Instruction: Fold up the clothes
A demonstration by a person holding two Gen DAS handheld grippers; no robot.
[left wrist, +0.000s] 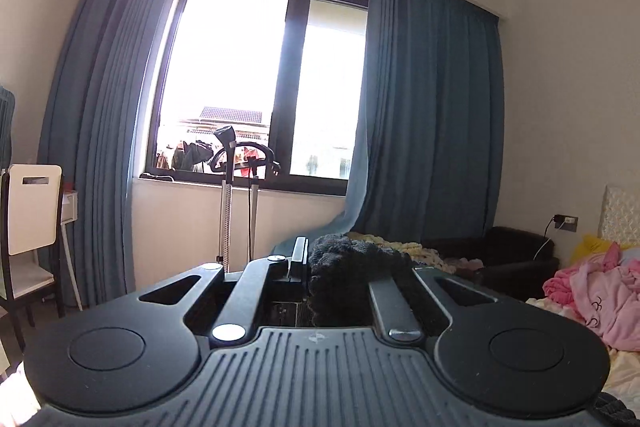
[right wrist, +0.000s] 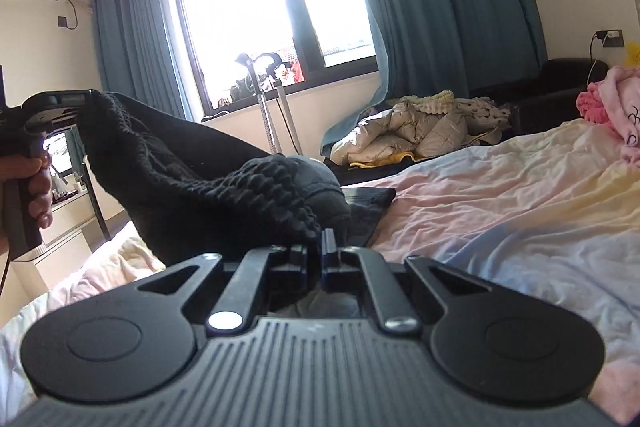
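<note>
Bedroom with blue curtains (left wrist: 432,115), pastel bedsheet (right wrist: 500,195) at 3 o'clock, left gripper (left wrist: 308,259) and right gripper (right wrist: 320,247) each clamped on black knit sweater (right wrist: 192,163) — stretched between them, raised above the sheet.

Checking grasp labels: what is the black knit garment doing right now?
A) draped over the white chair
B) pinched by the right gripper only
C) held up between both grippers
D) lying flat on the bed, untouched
C: the black knit garment stretches from the left gripper, shut on one end, to the right gripper, shut on the other, above the bed.
</note>
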